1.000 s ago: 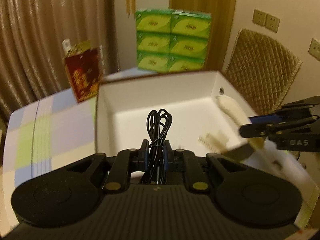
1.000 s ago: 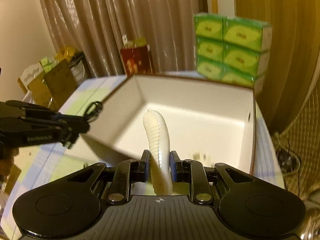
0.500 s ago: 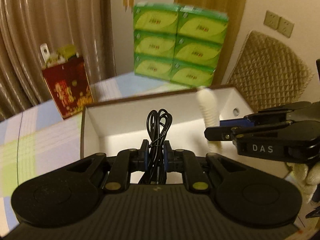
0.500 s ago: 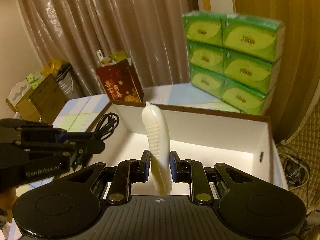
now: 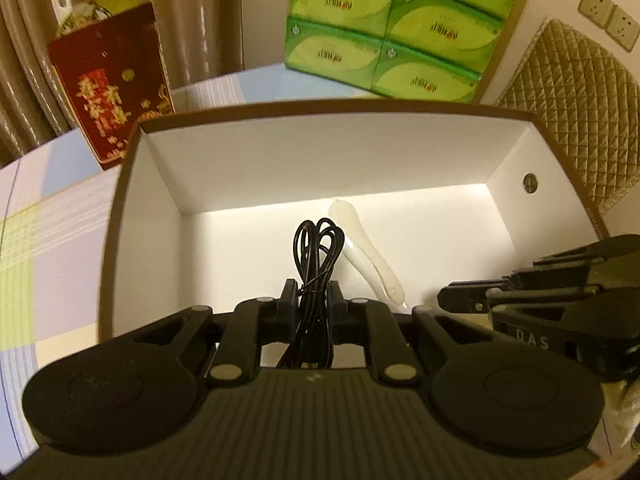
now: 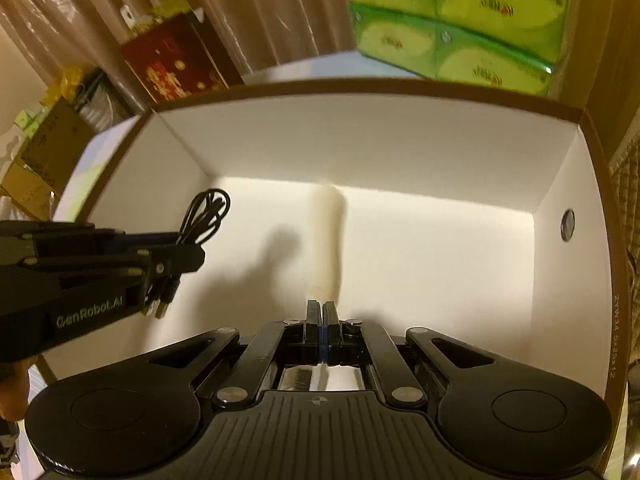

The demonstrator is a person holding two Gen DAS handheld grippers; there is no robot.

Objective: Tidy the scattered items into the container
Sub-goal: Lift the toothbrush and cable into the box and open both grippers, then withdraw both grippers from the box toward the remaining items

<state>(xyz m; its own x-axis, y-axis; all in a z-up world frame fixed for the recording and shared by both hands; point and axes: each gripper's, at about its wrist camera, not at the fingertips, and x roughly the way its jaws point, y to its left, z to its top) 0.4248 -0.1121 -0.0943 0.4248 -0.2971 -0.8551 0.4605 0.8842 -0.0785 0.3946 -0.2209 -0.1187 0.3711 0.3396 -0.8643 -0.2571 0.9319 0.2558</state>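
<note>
A white box (image 5: 320, 160) with a brown rim fills both views. My left gripper (image 5: 313, 292) is shut on a coiled black cable (image 5: 318, 248) and holds it upright over the box floor. A long cream-white ribbed item (image 5: 366, 256) lies loose on the floor just right of the cable. My right gripper (image 6: 322, 308) is shut, pads together with nothing between them. The white item (image 6: 328, 240) shows blurred just beyond its tips. In the right wrist view the left gripper (image 6: 192, 256) and cable (image 6: 206, 212) reach in from the left. The right gripper (image 5: 452, 300) enters the left wrist view at the right.
Stacked green tissue packs (image 5: 392, 28) stand behind the box. A red gift bag (image 5: 110, 84) sits at its back left on the checked tablecloth (image 5: 48, 240). A quilted chair back (image 5: 572, 120) is at the right. Cardboard boxes (image 6: 44, 152) are off the table's left.
Both grippers moved forward and down into the box. The right gripper let go of the white item, which now lies on the box floor, and its jaws closed. The left still holds the cable.
</note>
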